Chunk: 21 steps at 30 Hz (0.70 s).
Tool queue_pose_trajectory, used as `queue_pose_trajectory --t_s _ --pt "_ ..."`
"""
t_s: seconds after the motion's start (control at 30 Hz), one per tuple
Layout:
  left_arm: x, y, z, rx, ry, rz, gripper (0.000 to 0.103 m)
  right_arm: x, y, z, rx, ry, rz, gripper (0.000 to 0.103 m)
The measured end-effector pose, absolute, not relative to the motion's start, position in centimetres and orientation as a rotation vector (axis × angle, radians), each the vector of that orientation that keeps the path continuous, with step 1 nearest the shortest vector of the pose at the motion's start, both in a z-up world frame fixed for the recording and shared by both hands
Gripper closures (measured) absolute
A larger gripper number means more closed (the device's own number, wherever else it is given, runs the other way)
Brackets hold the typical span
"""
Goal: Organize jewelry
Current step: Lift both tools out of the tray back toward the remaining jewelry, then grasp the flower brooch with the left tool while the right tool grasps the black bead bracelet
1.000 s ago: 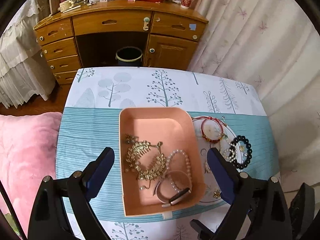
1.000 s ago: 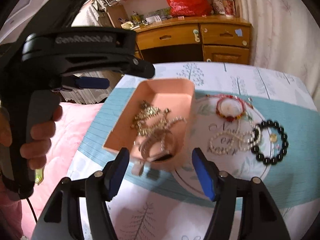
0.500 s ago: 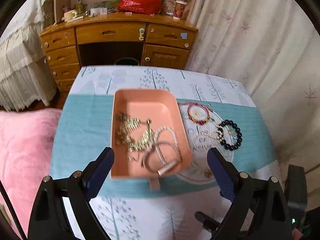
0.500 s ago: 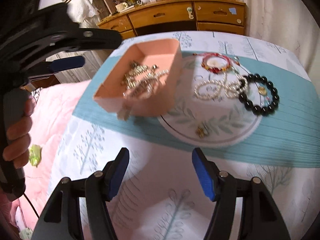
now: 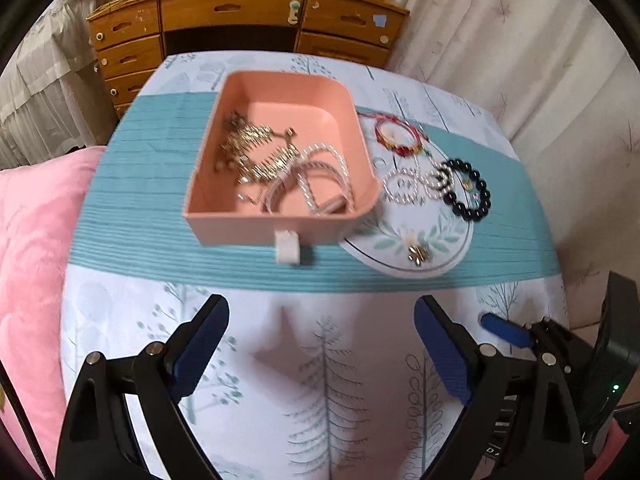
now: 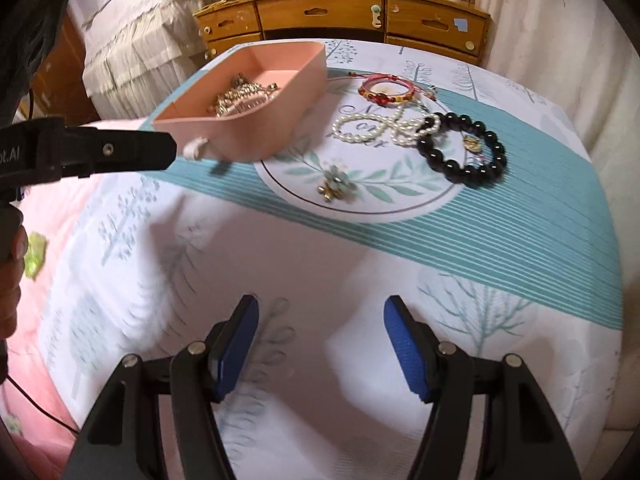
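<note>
A pink tray (image 5: 256,228) (image 6: 256,136) on the table holds a gold necklace (image 5: 256,152), a pearl strand (image 5: 324,160) and a pale bangle (image 5: 288,192). To its right a round printed mat (image 6: 360,200) carries a red bracelet (image 5: 400,138) (image 6: 386,90), a pearl bracelet (image 6: 372,126), a black bead bracelet (image 5: 466,190) (image 6: 464,146) and a small gold brooch (image 5: 418,254) (image 6: 336,186). My left gripper (image 5: 322,334) is open over bare cloth in front of the tray. My right gripper (image 6: 320,336) is open too, nothing between its fingers, short of the mat.
The table wears a white and teal tree-print cloth (image 6: 500,240). A pink cushion (image 5: 28,260) lies at its left edge. A wooden dresser (image 5: 240,12) stands beyond the table and a curtain (image 5: 540,60) hangs to the right. A hand (image 6: 10,264) holds the left gripper's handle.
Both grippers have drawn back toward the table's near edge, away from the tray and mat. The tray and jewelry lie as before. Neither gripper has changed its opening.
</note>
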State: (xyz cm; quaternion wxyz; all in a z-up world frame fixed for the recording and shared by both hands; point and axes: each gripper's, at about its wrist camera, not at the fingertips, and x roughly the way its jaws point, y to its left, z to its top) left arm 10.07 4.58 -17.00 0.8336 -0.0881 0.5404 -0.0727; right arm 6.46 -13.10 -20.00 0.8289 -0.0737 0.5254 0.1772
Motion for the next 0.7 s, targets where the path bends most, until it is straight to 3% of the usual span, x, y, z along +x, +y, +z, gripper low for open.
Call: queue_pose_trajectory --t_s 0.33,0.7 --pt "10.2 0.2 -18.3 -0.174 1.145 -0.170 0.012 6.3 -15.9 -20.1 -0.240 1.051 0.356 0.038" --pt "12.2 -4.9 -20.1 -0.079 1.108 -0.119 0.032 10.1 -19.7 -20.4 -0.329 0.958 0.355 0.038"
